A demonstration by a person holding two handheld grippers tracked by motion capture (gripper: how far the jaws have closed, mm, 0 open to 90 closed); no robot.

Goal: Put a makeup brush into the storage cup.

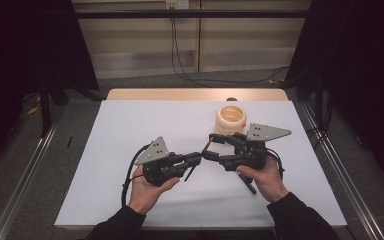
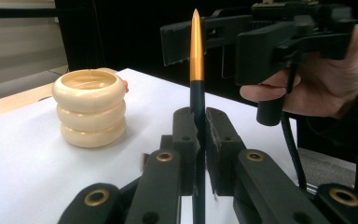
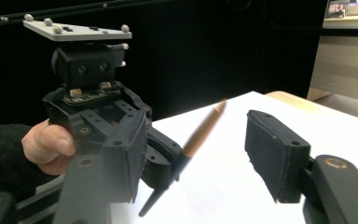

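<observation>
My left gripper is shut on a slim pen with a dark barrel and a gold-orange upper end. In the left gripper view the pen stands upright between the closed jaws, tip pointing up. My right gripper faces it from the right. Its two jaws stand apart on either side of the pen's gold end, and neither pad touches the pen. A hand holds each gripper over the white table.
A cream holder made of stacked rings, open at the top, stands behind the right gripper; the left gripper view has it at the left. A dark slim object lies by the right hand. Cables hang at the back wall.
</observation>
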